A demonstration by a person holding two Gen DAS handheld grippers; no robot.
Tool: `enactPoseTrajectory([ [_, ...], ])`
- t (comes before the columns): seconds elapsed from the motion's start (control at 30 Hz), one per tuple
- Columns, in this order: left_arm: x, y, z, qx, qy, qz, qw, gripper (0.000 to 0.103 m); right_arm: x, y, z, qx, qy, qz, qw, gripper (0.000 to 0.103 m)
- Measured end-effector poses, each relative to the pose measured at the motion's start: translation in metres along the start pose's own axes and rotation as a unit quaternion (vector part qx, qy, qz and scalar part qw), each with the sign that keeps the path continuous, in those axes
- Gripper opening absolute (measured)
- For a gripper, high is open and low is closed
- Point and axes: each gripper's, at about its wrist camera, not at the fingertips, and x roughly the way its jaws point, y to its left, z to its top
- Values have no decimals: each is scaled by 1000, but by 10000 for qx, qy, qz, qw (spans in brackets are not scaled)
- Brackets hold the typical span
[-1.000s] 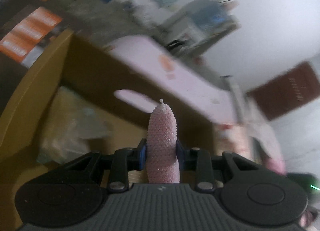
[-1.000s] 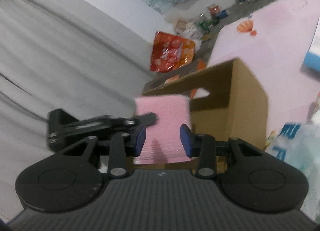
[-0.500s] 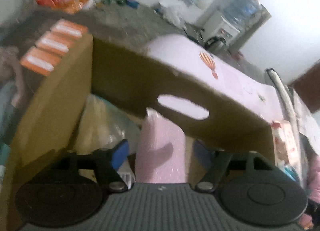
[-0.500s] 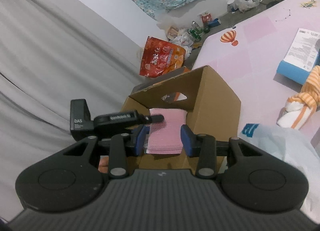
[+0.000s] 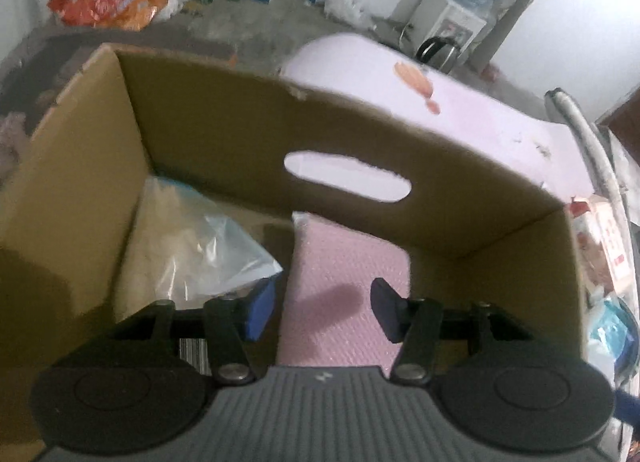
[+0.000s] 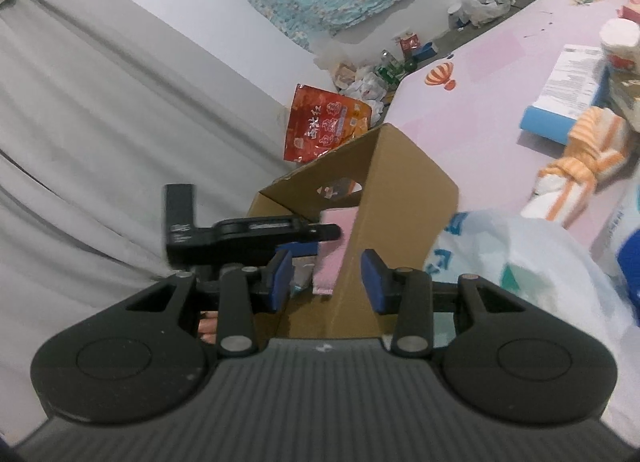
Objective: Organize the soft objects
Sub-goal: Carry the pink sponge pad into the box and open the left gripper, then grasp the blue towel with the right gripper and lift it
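— While the left gripper (image 5: 322,312) is hanging spread over the cardboard box (image 5: 224,141), where is the pink foam sheet (image 5: 344,294) sitting?
— Inside, upright, unpinched. Probably light and squashy; take its top edge. The right gripper (image 6: 326,276) is gaping, empty.

The left gripper (image 5: 322,312) points steeply downward, its jaws apart after just closing partway without pressing anything, while the right gripper (image 6: 326,280) points shallowly downward, jaws parted and empty.
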Motion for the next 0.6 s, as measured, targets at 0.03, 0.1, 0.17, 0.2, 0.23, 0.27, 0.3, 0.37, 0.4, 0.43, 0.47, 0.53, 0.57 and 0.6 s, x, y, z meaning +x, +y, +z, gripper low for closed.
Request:
enactPoseTrajectory([
  [0.03,1,0,0,-33,-11,15,10000,53,-7,-2,-2,-8,-54,-27,10000,38],
  [0.1,-5,0,-2,-22,-145,68,9999,56,-20,-5,-5,-98,-98,-78,9999,39],
  [0.17,-16,-3,-5,48,-249,90,9996,62,-37,-10,-10,-127,-252,-146,9995,40],
  [0.2,-25,-6,-8,69,-327,118,9994,65,-45,-13,-13,-130,-316,-182,9992,40],
  [0.23,-34,-8,-10,116,-444,152,9988,69,-52,-17,-17,-136,-381,-218,9989,41],
  [0.27,-44,-11,-13,188,-584,193,9979,71,-60,-20,-21,-140,-445,-249,9986,41],
  [0.3,-56,-16,-17,271,-738,246,9966,74,-69,-25,-26,-126,-508,-279,9982,42],
  [0.37,-80,-29,-27,464,-1041,292,9931,76,-83,-34,-35,-74,-637,-311,9975,45],
  [0.4,-91,-36,-29,560,-1150,274,9914,78,-90,-38,-40,-46,-714,-327,9969,45],
  [0.43,-101,-44,-34,654,-1238,240,9899,79,-99,-43,-45,-19,-798,-349,9962,46],
  [0.47,-112,-55,-40,784,-1339,166,9878,79,-107,-48,-50,10,-894,-389,9952,47],
  [0.53,-132,-79,-52,1059,-1498,-7,9830,85,-126,-57,-59,59,-1121,-502,9924,50],
  [0.57,-142,-94,-60,1255,-1602,-100,9790,87,-135,-62,-63,93,-1240,-564,9906,51],
  [0.6,-150,-107,-67,1445,-1683,-166,9749,89,-146,-68,-67,143,-1366,-628,9885,52],
])
